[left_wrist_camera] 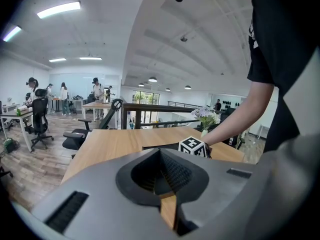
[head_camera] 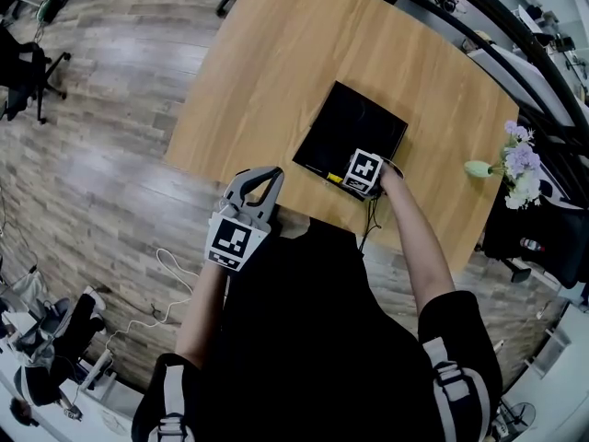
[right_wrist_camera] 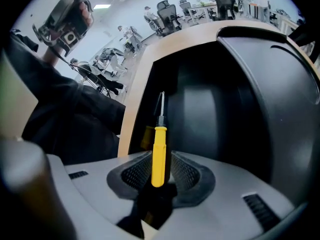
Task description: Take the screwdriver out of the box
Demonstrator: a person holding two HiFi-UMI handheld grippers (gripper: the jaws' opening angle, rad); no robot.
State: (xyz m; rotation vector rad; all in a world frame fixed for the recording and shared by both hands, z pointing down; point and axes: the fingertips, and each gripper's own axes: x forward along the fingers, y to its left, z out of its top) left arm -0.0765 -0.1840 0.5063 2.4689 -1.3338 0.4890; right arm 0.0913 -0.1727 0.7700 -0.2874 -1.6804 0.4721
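**Right tool clamps the screwdriver at the box's near edge**

In the head view the black box (head_camera: 354, 122) lies on the wooden tabletop (head_camera: 276, 72), at about 1 o'clock from the picture's middle. The right tool (head_camera: 342, 179) is at the box's 6 o'clock corner, where a bit of yellow shows just beside its marker cube.

The right gripper view shows the right tool (right_wrist_camera: 159, 170) with its jaws drawn narrow onto the yellow handle of the screwdriver (right_wrist_camera: 159, 151). The handle stands between the ribbed pads and the thin metal shaft points to 12 o'clock. The shaft lies over the dark inside of the box (right_wrist_camera: 200, 109), close to the wall at its 9 o'clock side. Whether the tip touches the box floor cannot be told.

The left tool (head_camera: 260, 184) is at about 8 o'clock from the box, well apart from it, at the tabletop's near edge. In the left gripper view the left tool (left_wrist_camera: 162, 179) has its jaws nearly together with nothing between them.

A vase of pale flowers (head_camera: 515, 168) stands at 3 o'clock from the box, by the tabletop's edge.
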